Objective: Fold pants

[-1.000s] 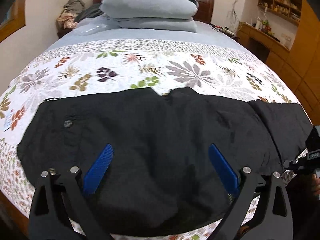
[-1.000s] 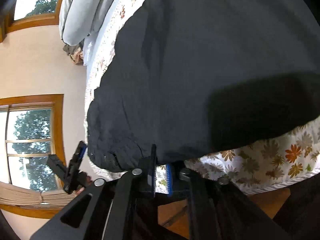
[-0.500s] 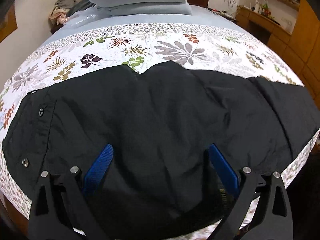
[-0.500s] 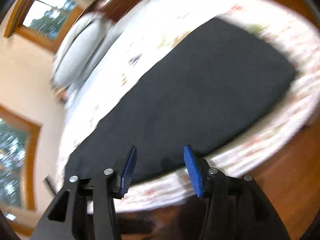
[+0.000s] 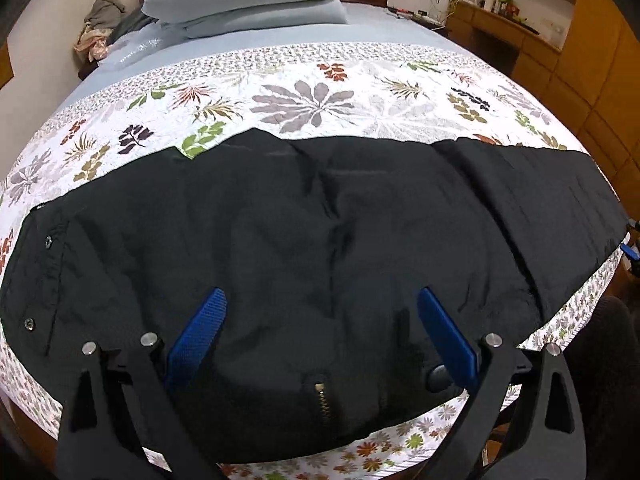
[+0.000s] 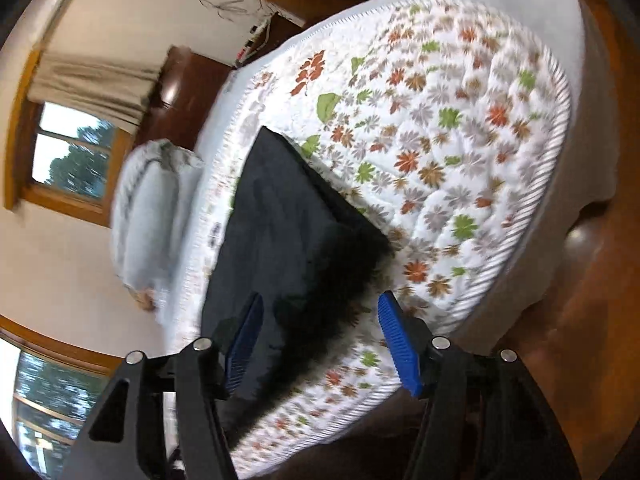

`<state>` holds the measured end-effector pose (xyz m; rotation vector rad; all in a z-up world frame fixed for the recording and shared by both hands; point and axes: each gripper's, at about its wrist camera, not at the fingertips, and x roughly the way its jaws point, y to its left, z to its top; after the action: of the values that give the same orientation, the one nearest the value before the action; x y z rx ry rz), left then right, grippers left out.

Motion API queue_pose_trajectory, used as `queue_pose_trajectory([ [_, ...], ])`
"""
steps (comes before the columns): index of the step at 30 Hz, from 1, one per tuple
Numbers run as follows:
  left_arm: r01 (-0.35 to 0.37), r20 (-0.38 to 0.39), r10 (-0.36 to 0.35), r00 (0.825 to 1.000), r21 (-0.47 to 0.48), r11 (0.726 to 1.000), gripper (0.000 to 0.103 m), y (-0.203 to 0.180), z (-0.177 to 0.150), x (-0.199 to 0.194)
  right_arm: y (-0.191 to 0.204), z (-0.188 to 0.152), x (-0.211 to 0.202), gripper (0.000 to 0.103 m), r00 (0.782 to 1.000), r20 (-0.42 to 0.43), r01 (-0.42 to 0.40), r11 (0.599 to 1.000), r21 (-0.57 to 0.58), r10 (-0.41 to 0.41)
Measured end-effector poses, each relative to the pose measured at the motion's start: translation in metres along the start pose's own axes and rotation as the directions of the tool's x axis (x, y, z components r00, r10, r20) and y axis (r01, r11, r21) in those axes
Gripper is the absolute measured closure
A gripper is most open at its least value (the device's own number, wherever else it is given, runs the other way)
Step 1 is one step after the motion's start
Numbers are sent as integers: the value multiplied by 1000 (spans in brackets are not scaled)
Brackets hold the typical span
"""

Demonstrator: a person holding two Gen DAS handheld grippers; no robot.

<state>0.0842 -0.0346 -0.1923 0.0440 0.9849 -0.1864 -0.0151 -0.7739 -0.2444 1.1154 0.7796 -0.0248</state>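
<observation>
Black pants (image 5: pixel 320 240) flat on bed (image 5: pixel 320 92), beneath released left fingers (image 5: pixel 198 332); right fingers (image 6: pixel 400 344) opening, empty, over pants' end.

Left gripper (image 5: pixel 320 332): black angular arms, silver screws.
Right gripper (image 6: pixel 320 344): same black frame.
Finger pads (image 5: pixel 198 330): blue, ribbed.

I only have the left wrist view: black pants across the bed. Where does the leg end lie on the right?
Observer: In the right wrist view the pants end squarely on the floral quilt, short of the bed's foot.
Operator: Is the right gripper holding them?
Observer: No. The right gripper is opening, its pads clear of the cloth.
Operator: Anything past that end?
Observer: Only bare quilt, then wooden floor.
</observation>
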Motion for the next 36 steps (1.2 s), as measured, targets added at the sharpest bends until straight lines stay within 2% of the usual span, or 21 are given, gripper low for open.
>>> queue_pose_trajectory([
  [2,-9,-7,9,1000,-4,1000,6,-1,0,3,-8,4,-1,40,1000,-16,8,1000,-21,-9],
  [5,-30,-15,30,999,0,1000,6,0,-1,8,7,4,15,38,999,-23,28,999,-40,-29],
  [10,-55,-42,55,998,9,998,6,6,-7,17,13,7,21,37,1000,-4,6,999,-49,-6],
  [11,-56,-45,56,997,13,998,6,7,-8,17,19,6,19,45,1000,-1,-1,997,-82,1],
  [13,-57,-47,58,997,17,998,6,7,-9,18,30,7,18,50,1000,5,-4,991,-134,5],
  [14,-58,-48,59,997,16,998,6,7,-9,19,36,7,14,57,999,14,-36,987,-156,38],
  [15,-58,-49,58,997,16,998,5,7,-9,20,40,9,13,57,998,18,-57,985,-161,61],
  [17,-58,-49,59,997,13,998,4,7,-9,22,45,12,13,57,996,17,-86,982,-166,90],
  [20,-58,-48,58,997,7,998,4,7,-9,24,51,15,30,49,1000,-21,-9,984,-177,5],
  [23,-53,-46,53,998,3,999,4,7,-9,23,48,16,40,47,999,-41,-35,989,-141,29],
  [25,-51,-47,51,998,4,999,4,8,-9,23,53,16,44,56,998,-30,-64,988,-142,60],
  [26,-50,-50,50,998,4,999,4,8,-9,24,55,17,45,69,998,-27,-67,987,-146,64],
  [27,-50,-51,50,997,4,999,4,8,-9,24,56,19,47,75,997,-28,-72,986,-153,69],
  [33,-41,-46,40,998,-21,999,4,8,-7,22,85,38,47,85,995,-29,-103,978,-181,100],
  [36,-26,-37,25,999,-40,999,4,3,-6,24,108,49,38,87,992,9,-119,959,-256,125],
])
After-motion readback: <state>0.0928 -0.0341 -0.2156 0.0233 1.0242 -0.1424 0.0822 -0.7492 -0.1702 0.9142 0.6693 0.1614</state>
